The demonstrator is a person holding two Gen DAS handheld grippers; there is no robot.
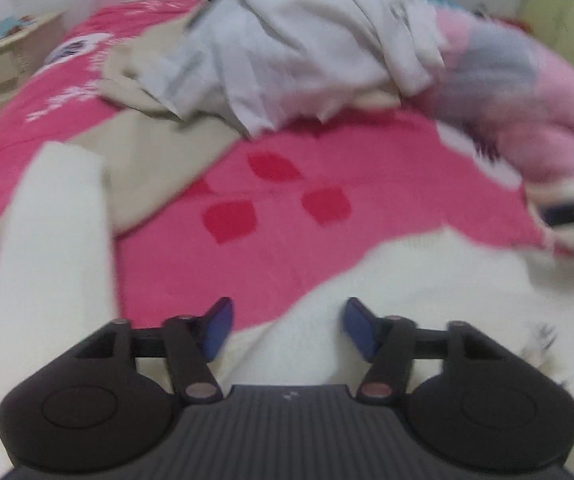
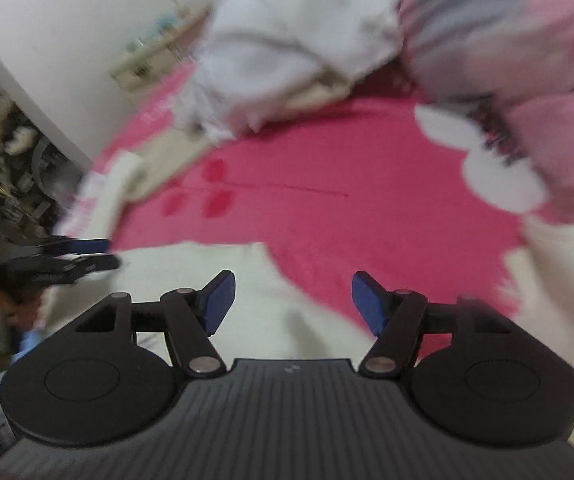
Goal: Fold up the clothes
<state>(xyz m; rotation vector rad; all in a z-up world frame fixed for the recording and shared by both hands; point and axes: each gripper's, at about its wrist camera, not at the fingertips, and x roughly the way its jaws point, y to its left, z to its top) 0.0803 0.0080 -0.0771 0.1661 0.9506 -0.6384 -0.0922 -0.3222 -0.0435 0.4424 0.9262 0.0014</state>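
A cream white garment [image 1: 427,292] lies spread on the pink bedsheet [image 1: 279,240], with one long sleeve [image 1: 55,240] stretched out at the left. My left gripper [image 1: 287,326] is open just above the garment's near edge, holding nothing. My right gripper [image 2: 293,304] is open and empty above the same white garment [image 2: 207,276], near its edge on the pink sheet [image 2: 347,208]. The left gripper's fingers [image 2: 87,254] show at the left of the right wrist view, over the garment. Both views are blurred.
A heap of white and grey clothes [image 1: 307,40] lies on a beige garment [image 1: 159,152] at the back of the bed. A pink fleece blanket [image 1: 527,112] lies at the right. A low shelf [image 1: 3,64] stands by the wall. Clutter [image 2: 3,160] sits beside the bed.
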